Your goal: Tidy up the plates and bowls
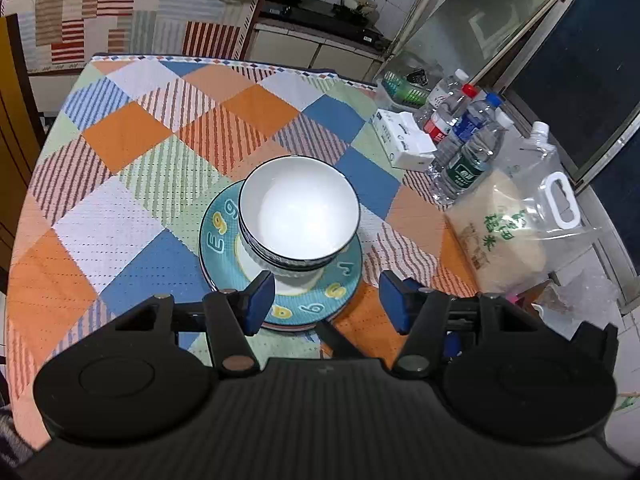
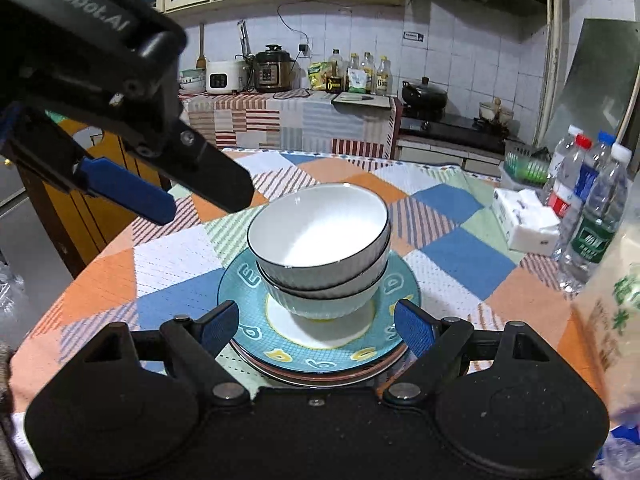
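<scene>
- Bowls [image 1: 298, 216]: two white, nested, upright; they stand on the top plate [image 1: 224, 236], teal with letters; more plates lie stacked under it, near the middle of the bench [image 1: 132, 132].
- Left claw [image 1: 327, 304]: jaws apart, nothing between the pads; it hangs over the stack's near edge without touching it.
- Right claw [image 2: 316, 320]: jaws wide, empty; near the plate rim, clear of the bowls.
- Bottles [image 1: 464, 148] and a tissue pack [image 1: 404, 144] stand at the bench's right side.

A home kitchen: tiled walls [image 2: 460, 52], a stove [image 2: 452, 130] with a black pot [image 2: 424, 96], a pressure cooker [image 2: 273, 68], and oil bottles [image 2: 360, 74].
</scene>
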`<state>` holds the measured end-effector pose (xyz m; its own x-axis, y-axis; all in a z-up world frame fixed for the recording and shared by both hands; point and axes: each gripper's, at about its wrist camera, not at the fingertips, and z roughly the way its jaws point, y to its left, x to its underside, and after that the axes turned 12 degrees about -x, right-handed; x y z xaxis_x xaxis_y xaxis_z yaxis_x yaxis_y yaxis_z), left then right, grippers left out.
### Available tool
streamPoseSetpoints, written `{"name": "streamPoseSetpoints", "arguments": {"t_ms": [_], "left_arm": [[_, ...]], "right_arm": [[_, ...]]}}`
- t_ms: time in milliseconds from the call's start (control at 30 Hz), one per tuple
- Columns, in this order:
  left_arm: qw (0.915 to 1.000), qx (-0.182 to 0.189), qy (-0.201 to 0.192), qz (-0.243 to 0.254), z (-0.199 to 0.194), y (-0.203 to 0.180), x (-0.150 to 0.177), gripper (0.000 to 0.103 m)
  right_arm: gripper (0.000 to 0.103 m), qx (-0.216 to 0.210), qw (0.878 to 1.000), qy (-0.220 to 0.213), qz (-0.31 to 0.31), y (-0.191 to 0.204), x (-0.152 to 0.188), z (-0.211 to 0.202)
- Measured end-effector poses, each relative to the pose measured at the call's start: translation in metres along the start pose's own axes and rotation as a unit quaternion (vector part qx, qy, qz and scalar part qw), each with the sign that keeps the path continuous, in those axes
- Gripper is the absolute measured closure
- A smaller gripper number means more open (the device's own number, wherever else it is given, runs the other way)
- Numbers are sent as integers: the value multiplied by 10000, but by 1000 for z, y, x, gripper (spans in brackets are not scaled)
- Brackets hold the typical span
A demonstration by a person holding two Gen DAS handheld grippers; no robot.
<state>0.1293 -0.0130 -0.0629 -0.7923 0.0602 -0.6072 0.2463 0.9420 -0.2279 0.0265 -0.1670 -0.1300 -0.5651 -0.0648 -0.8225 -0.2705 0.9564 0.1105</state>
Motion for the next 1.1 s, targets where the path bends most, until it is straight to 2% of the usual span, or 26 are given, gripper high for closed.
{"name": "streamPoseSetpoints", "arguments": {"t_ms": [133, 433, 533, 700, 800, 1033, 1100], "left_arm": [[9997, -185, -110, 101, -22, -6, 8, 45], [9935, -973, -402, 429, -62, -29, 26, 40], [9929, -1066, -298, 436, -73, -34, 32, 38], [9903, -1229, -407, 515, -92, -41, 45, 33], [9894, -1330, -424, 409, -98, -42, 50, 32], [9850, -1618, -515, 300, -99, -39, 57, 22], [9841, -1666, -535, 314, -97, -37, 59, 16]], "right_arm": [[15, 117, 9999, 110, 42, -1, -7, -18], [15, 366, 9982, 352, 332, -7, -20, -57], [15, 495, 9970, 382, 458, -7, -24, -70], [15, 688, 9965, 382, 271, 1, -30, -92], [15, 720, 9960, 395, 364, 2, -32, -102], [13, 770, 9955, 448, 327, 10, -31, -113], [8, 810, 9951, 463, 320, 12, -32, -114]]}}
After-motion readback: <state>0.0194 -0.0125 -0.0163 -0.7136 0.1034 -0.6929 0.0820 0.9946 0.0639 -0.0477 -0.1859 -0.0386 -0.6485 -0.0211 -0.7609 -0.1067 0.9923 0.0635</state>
